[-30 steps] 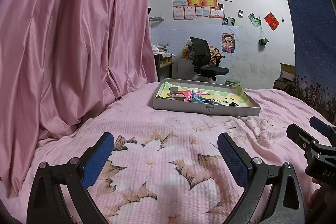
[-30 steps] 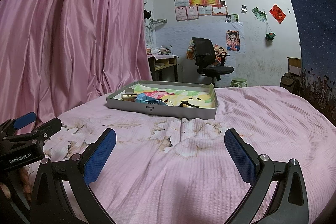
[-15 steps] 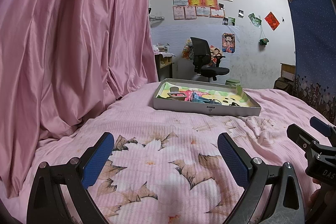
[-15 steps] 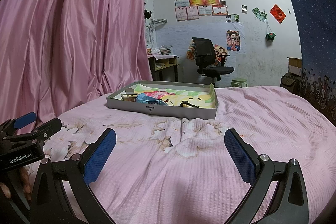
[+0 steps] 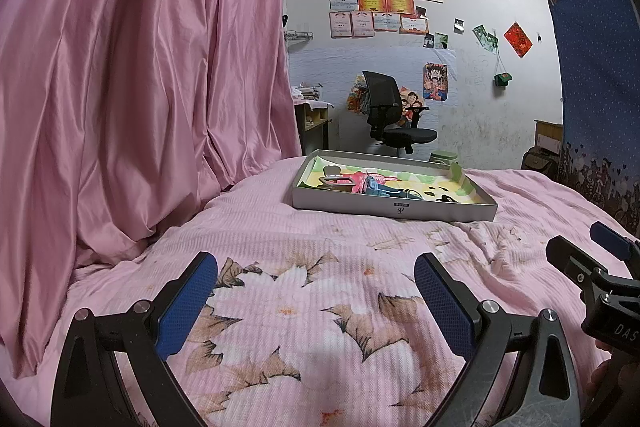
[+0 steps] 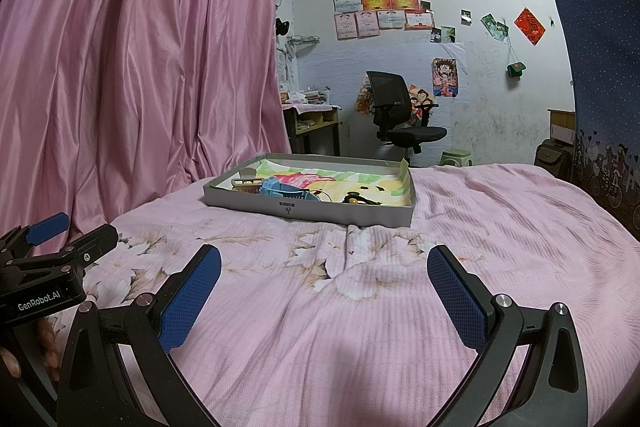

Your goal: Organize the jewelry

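Observation:
A shallow grey box tray point(image 5: 440, 213) point(image 6: 360, 217) with a colourful picture lining lies on the pink bed, far ahead of both grippers. Inside it are a metal-framed clip point(image 5: 335, 181) point(image 6: 245, 183), a blue item point(image 5: 378, 187) point(image 6: 280, 191) and small dark pieces point(image 5: 444, 198) point(image 6: 358, 199). My left gripper point(image 5: 316, 301) is open and empty, low over the floral bedspread. My right gripper point(image 6: 324, 291) is open and empty, to the right of the left one. Each shows at the edge of the other's view: the right gripper point(image 5: 592, 263), the left gripper point(image 6: 60, 239).
A pink satin curtain point(image 5: 140, 87) hangs along the left of the bed. A blue patterned cloth point(image 5: 596, 87) hangs at the right. Beyond the bed stand a black office chair point(image 6: 400, 115), a desk point(image 6: 312, 119) and a green stool point(image 6: 456, 157).

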